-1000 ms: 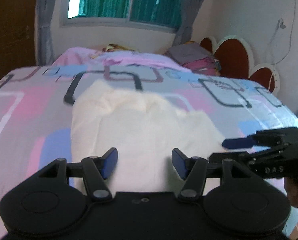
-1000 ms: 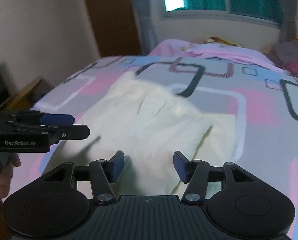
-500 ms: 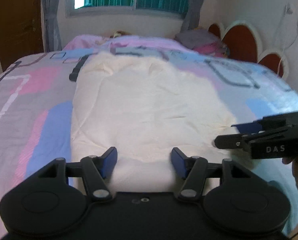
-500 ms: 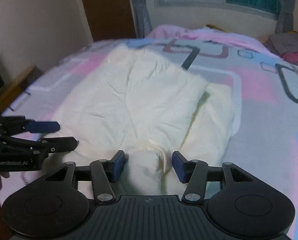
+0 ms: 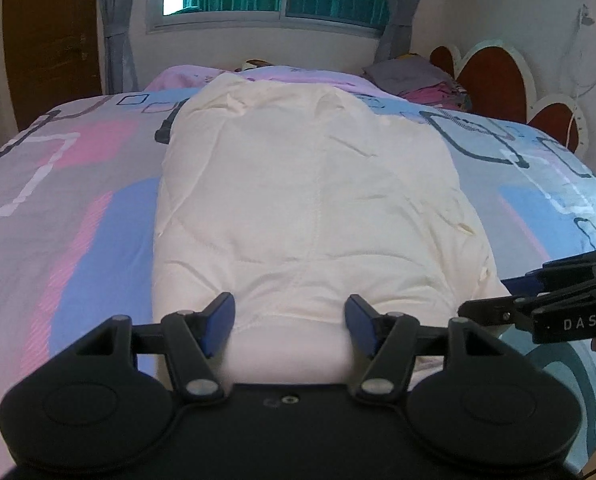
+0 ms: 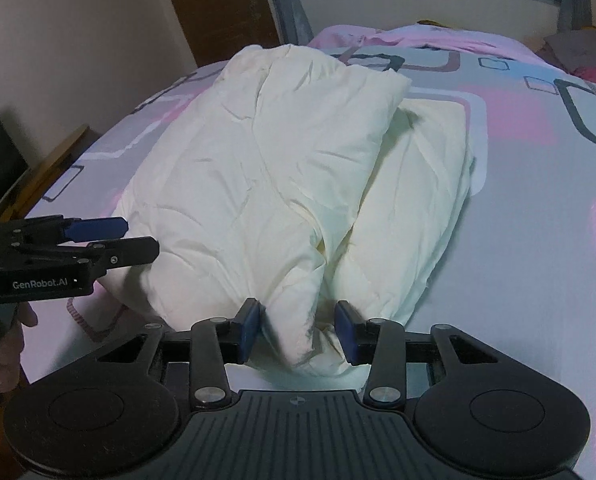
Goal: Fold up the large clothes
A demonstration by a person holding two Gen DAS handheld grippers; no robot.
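A cream padded garment (image 5: pixel 309 184) lies lengthwise on the patterned bed (image 5: pixel 78 220), one side folded over the other in the right wrist view (image 6: pixel 258 160). My left gripper (image 5: pixel 290 326) straddles its near edge. Its jaws are opening and cloth fills the gap between the blue pads. It also shows at the left of the right wrist view (image 6: pixel 138 236). My right gripper (image 6: pixel 299 328) is at the garment's near right corner. Its jaws are closing and a bunched tip of cloth sits between them. Its fingers reach in from the right of the left wrist view (image 5: pixel 487 296).
A stack of folded clothes (image 5: pixel 417 76) and a pink blanket (image 5: pixel 186 76) lie at the bed's far end under the window. A red headboard (image 5: pixel 493 80) stands at the right and a wooden door (image 5: pixel 50 40) at the left. A hand (image 6: pixel 6 344) grips the left tool.
Both grippers have sunk toward the bed and tipped downward. The garment has spread out flat toward the window. The right jaws have narrowed around the cloth corner.
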